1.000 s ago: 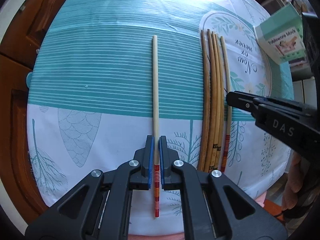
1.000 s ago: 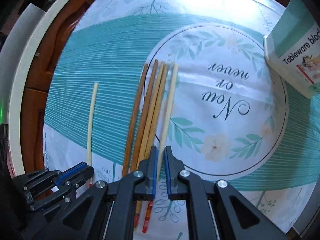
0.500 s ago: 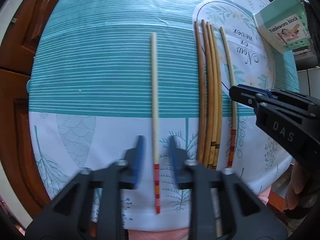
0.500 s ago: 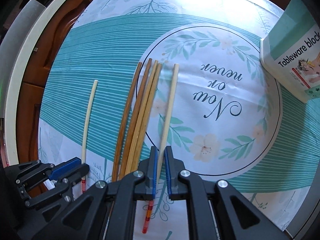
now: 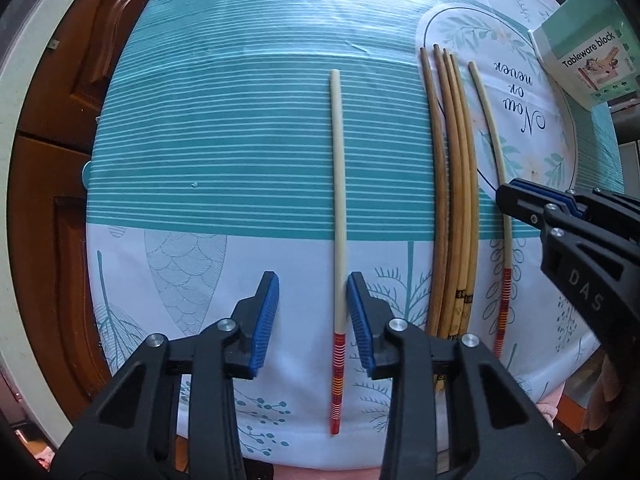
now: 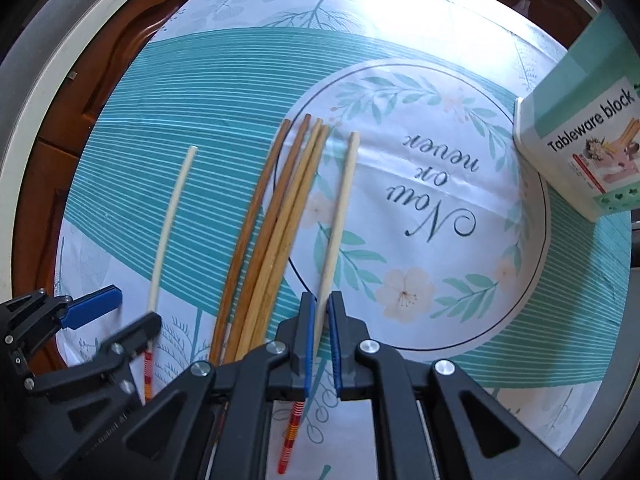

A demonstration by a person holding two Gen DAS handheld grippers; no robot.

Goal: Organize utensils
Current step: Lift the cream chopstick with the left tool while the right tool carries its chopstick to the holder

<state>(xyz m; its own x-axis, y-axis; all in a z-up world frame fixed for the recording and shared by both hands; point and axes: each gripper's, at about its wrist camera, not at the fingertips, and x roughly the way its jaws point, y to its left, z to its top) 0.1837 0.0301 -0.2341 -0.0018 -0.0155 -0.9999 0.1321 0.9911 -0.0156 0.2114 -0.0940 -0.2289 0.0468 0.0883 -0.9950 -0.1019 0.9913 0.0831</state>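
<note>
Left gripper (image 5: 312, 312): low over the near edge of the tablecloth (image 5: 224, 152), pointing toward 12 o'clock, jaws spread wide. Blue pads (image 5: 264, 320) level on either side of the pale chopstick (image 5: 338, 208), neither pad touching it. Chopstick flat on the cloth, running from 6 to 12 o'clock, red-striped end toward the camera.

Right gripper (image 6: 322, 316): entering the left wrist view from 3 o'clock, angled toward 10 o'clock; in its own view pointing toward 12 o'clock. Jaws narrow, clamped on the second pale chopstick (image 6: 338, 216) at the lower part of its pale shaft. Striped end projecting back below the jaws toward 6 o'clock, tip leaning slightly toward 1 o'clock. Whether lifted off the cloth or resting on it: cannot tell.

Brown chopstick bundle (image 6: 272, 232): four sticks lying close together on the cloth, at 9 o'clock of the held chopstick, just beside it and apart at the tips. Between the two pale chopsticks in both views.

Tableware block box (image 6: 580, 140): standing at 2 o'clock on the cloth, well apart from all chopsticks, beside the printed circle reading "Now or never".

Wooden cabinet (image 5: 48, 200): beyond the cloth edge at 9 o'clock.
</note>
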